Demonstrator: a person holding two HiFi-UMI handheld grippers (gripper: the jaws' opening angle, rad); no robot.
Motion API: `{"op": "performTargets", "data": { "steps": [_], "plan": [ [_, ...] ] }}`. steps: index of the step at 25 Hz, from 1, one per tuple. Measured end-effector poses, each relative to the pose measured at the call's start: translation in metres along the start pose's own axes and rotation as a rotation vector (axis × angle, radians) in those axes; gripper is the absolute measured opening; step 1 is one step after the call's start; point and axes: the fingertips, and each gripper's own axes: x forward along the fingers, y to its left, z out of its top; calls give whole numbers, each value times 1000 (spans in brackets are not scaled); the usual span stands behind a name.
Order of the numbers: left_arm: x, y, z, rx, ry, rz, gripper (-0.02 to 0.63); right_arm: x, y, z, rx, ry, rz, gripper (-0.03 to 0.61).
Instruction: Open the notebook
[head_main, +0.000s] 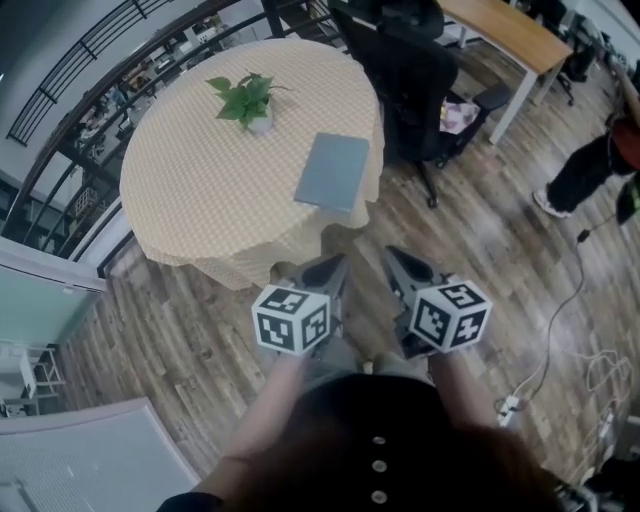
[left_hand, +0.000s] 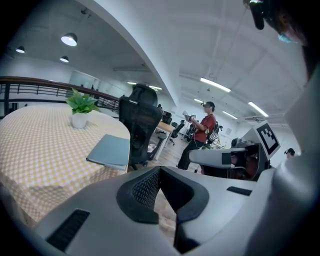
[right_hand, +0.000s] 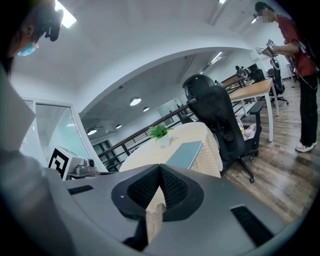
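Note:
A closed grey-blue notebook (head_main: 333, 170) lies near the right edge of a round table (head_main: 200, 190) covered with a yellow checked cloth. It shows again in the left gripper view (left_hand: 111, 151) and in the right gripper view (right_hand: 186, 154). Both grippers hover over the wooden floor, short of the table and apart from the notebook. My left gripper (head_main: 335, 264) (left_hand: 160, 170) is shut with nothing in it. My right gripper (head_main: 397, 258) (right_hand: 159, 169) has its jaws together too, and holds nothing.
A small potted plant (head_main: 248, 100) stands on the table beyond the notebook. A black office chair (head_main: 420, 90) stands right beside the table's right side. A wooden desk (head_main: 500, 30), a standing person (head_main: 590, 170) and floor cables (head_main: 590, 370) are on the right.

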Motion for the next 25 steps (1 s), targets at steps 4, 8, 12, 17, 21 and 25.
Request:
{"op": "performTargets", "data": {
  "steps": [4, 8, 12, 17, 21, 25],
  "plan": [
    [18, 23, 27, 28, 13, -41, 9, 29, -5, 18, 12, -15, -31, 11],
    [34, 46, 52, 55, 25, -79, 9, 56, -9, 36, 14, -34, -62, 11],
    [48, 62, 73, 86, 41, -119, 9, 78, -15, 53, 24, -59, -101, 11],
    [60, 74, 86, 133, 63, -174, 9, 102, -18, 64, 31, -78, -138, 11],
    [63, 83, 92, 152, 75, -212, 9, 118, -14, 70, 33, -93, -159, 11],
    [66, 86, 93, 170, 89, -246, 9, 127, -9, 68, 29, -90, -177, 11]
  ]
}}
